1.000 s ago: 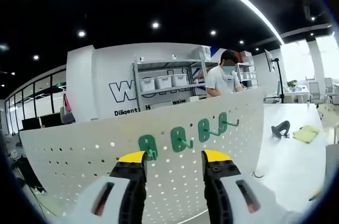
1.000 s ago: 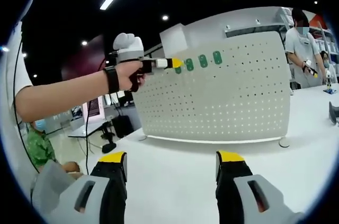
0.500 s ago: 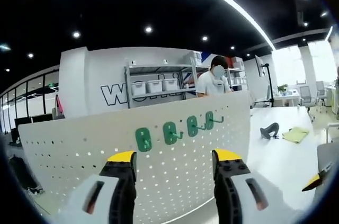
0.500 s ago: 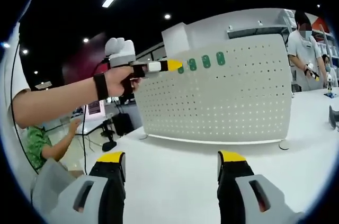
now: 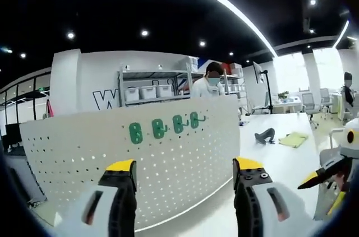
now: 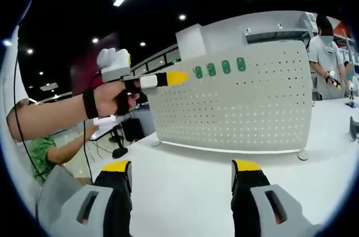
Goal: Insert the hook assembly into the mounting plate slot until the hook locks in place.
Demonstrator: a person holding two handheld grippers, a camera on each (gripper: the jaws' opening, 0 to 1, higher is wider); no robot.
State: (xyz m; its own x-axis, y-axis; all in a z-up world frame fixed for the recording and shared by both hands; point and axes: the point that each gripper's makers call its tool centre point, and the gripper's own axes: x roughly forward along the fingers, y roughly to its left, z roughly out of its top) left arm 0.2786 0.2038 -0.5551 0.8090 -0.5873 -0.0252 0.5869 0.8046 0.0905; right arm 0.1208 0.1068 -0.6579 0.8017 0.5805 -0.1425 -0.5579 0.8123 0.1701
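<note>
Looking along the left gripper (image 5: 184, 172) in the left gripper view, its yellow-tipped fingers (image 5: 122, 166) are seen spread wide with nothing between them. The pegboard (image 5: 185, 153) stands beyond the fingertips, and four green hooks (image 5: 164, 128) are seated in a row on its upper part, above and between the two fingers. A second ago the leftmost hook sat just at the left fingertip; now the whole row appears smaller and well apart from the tips, so the gripper has been drawn back from the board. Off to the right of the right finger, a yellow tip of the right gripper (image 5: 317, 176) enters the picture, and a dark tool (image 5: 263, 135) and a yellow cloth (image 5: 293, 139) lie on the white table (image 5: 280, 158).

In the right gripper view, the right gripper (image 6: 182, 171) is held low over the table, its fingers also spread and empty. Above the left finger, the left gripper (image 6: 168, 78) is seen in a hand (image 6: 109, 94), its yellow tip now short of the row of green hooks rather than touching it as before.

All four hooks appear to be hanging in the board unaided, so the insertion is judged likely done; whether the last hook is truly locked cannot be told from here.
</note>
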